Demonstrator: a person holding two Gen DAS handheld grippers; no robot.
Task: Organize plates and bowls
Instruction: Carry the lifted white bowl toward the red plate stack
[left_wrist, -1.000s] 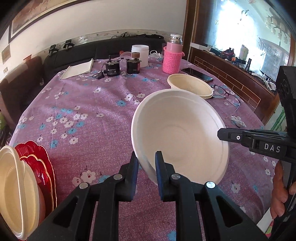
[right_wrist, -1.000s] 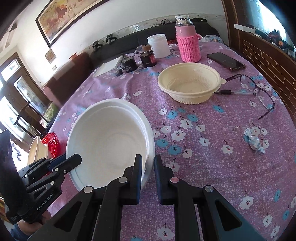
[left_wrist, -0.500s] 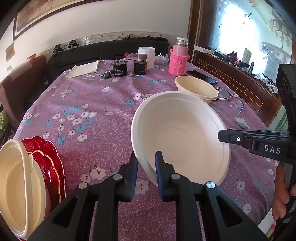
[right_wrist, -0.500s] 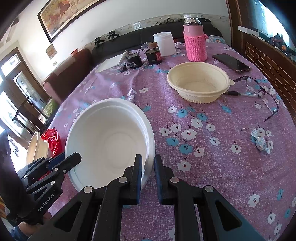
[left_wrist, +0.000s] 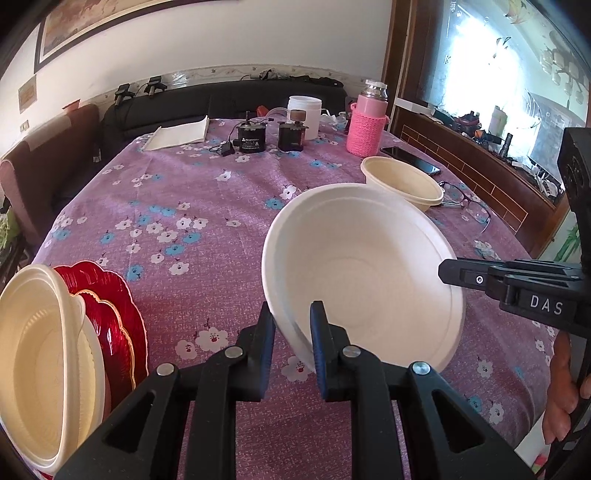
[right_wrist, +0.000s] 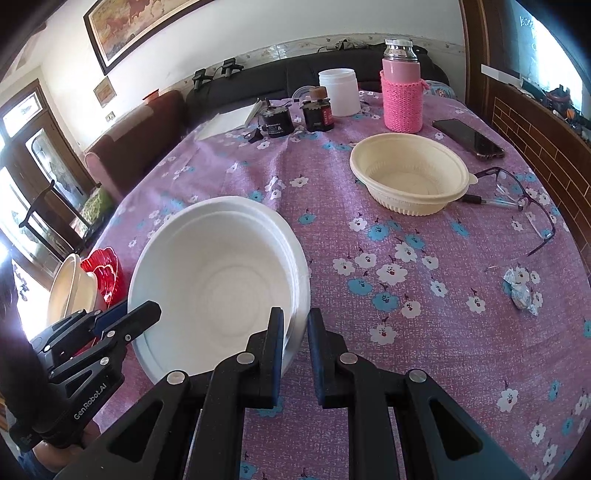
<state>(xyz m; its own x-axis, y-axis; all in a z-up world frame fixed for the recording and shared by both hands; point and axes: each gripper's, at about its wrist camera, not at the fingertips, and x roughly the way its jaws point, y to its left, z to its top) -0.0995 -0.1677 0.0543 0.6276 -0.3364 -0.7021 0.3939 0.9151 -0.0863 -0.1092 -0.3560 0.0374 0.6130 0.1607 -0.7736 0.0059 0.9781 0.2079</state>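
A stack of white foam bowls (left_wrist: 365, 273) is held above the purple flowered tablecloth (left_wrist: 177, 206) by both grippers. My left gripper (left_wrist: 292, 321) is shut on its left rim. My right gripper (right_wrist: 295, 328) is shut on the opposite rim of the white bowls (right_wrist: 218, 280); it shows from the side in the left wrist view (left_wrist: 517, 286). A cream bowl (right_wrist: 410, 177) sits on the table at the far right. A cream bowl (left_wrist: 40, 354) rests on red scalloped plates (left_wrist: 118, 321) at the near left.
At the table's far end stand a pink-sleeved bottle (right_wrist: 402, 92), a white jar (right_wrist: 341, 92), two small black devices (right_wrist: 295, 118) and a notebook (right_wrist: 229, 120). A phone (right_wrist: 469, 138), glasses (right_wrist: 521, 195), a pen and crumpled foil (right_wrist: 521, 291) lie at right.
Both grippers have drawn back toward the near table edge with the white bowls between them; the red plates and cream bowl at left now show more fully.
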